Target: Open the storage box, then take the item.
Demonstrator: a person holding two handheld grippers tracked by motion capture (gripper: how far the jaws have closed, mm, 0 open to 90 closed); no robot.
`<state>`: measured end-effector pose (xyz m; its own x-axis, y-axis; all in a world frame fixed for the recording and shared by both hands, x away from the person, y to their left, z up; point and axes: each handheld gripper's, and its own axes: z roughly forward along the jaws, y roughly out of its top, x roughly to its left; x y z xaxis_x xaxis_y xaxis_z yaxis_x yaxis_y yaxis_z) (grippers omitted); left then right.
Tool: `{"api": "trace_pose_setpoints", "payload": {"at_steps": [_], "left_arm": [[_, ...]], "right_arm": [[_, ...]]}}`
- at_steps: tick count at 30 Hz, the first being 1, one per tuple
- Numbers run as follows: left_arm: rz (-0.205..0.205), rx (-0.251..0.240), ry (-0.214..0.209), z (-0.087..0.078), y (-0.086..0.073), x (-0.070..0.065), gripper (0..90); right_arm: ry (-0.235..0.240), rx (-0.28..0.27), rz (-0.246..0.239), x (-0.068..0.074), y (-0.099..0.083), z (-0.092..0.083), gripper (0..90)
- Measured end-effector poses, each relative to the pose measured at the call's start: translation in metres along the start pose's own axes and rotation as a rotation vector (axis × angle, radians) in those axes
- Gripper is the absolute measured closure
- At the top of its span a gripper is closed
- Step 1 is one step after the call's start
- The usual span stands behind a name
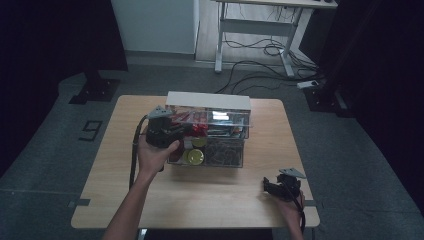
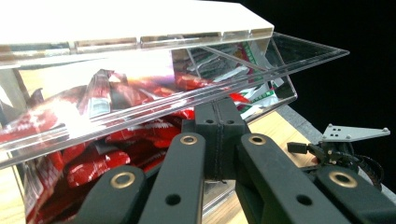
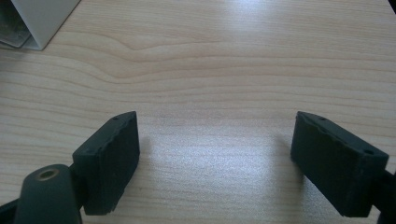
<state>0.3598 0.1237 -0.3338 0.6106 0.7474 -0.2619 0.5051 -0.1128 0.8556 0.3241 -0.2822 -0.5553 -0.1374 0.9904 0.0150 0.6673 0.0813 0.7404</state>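
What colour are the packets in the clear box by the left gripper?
Red, with some white print. The packets in the clear box show best in the left gripper view.

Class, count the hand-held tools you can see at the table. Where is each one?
2. The left tool is at the left end of the clear box. The right tool rests on the table near its front right corner.

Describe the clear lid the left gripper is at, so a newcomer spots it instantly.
On the wooden table stands a clear compartment box with a white back. Its transparent flap lid slants over the red sachets, just above the shut left gripper.
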Motion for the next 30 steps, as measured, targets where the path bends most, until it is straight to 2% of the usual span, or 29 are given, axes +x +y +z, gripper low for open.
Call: {"api": "trace_pose_setpoints", "payload": {"at_steps": [6, 12, 17, 25, 30], "left_arm": [[0.006, -0.011, 0.007, -0.001, 0.005, -0.001, 90.0], [-0.004, -0.037, 0.006, -0.002, 0.013, -0.002, 90.0], [-0.001, -0.037, 0.008, -0.001, 0.019, -0.003, 90.0], [-0.001, -0.034, 0.005, 0.0, 0.019, -0.003, 90.0], [0.0, -0.035, 0.003, 0.0, 0.02, -0.003, 90.0]], "right_arm": [[0.0, 0.0, 0.0, 0.0, 0.0, 0.0, 15.6], [0.0, 0.0, 0.002, 0.0, 0.0, 0.0, 15.6], [0.0, 0.0, 0.002, 0.0, 0.0, 0.0, 15.6], [0.0, -0.002, 0.002, 0.0, 0.0, 0.0, 15.7], [0.003, -0.013, -0.02, 0.002, -0.001, -0.001, 20.2]]}}
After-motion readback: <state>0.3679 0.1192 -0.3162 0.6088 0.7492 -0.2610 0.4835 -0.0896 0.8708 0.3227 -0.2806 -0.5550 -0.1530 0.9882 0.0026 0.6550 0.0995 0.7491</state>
